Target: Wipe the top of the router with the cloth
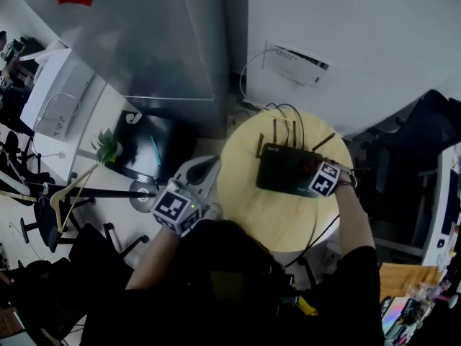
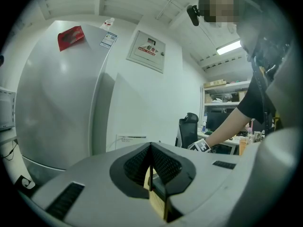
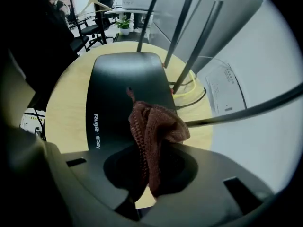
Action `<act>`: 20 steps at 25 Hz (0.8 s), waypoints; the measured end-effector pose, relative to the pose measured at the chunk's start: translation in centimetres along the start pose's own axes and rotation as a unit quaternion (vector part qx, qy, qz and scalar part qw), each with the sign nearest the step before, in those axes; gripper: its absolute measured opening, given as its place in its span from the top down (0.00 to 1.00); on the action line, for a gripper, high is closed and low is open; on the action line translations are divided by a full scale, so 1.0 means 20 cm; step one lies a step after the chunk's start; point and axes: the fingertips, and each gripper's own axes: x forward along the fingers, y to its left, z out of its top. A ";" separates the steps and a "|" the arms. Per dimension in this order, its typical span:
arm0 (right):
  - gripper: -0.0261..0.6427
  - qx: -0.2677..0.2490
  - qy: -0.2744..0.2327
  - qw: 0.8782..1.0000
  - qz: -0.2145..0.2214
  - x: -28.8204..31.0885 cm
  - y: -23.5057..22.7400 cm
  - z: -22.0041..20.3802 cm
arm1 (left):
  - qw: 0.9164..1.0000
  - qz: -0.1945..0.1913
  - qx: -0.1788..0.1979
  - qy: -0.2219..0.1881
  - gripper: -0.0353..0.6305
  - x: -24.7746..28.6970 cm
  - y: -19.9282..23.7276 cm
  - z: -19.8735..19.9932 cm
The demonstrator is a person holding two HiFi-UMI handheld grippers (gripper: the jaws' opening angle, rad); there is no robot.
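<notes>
Both grippers are clamped — the right gripper (image 3: 147, 178) on a brown cloth (image 3: 156, 126) held over the router (image 3: 118, 84) on the table (image 1: 248, 215), the left gripper (image 2: 151, 178) on nothing, off to the side. Best to press the cloth flat, I'd say, and sweep short of the antennas (image 3: 189, 56).

Round pale-wood table (image 1: 252, 207) right below me, tall grey fridge (image 1: 166, 42) just behind it, red sticker (image 2: 71, 37) up on its front, little potted plant (image 1: 106, 146) off left, white box (image 1: 299, 63) on the wall.

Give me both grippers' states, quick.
Left gripper: shut, empty.
Right gripper: shut on the cloth, over the router.
</notes>
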 end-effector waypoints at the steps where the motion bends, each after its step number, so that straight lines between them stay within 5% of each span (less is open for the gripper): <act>1: 0.86 0.002 0.002 1.000 0.000 0.00 0.03 0.00 | 1.000 -0.005 0.002 0.001 0.95 0.01 0.00 0.00; 20: 0.86 0.050 -0.025 0.998 0.016 -0.11 0.49 -0.03 | 0.996 -0.087 0.003 -0.005 0.95 0.08 -0.14 0.04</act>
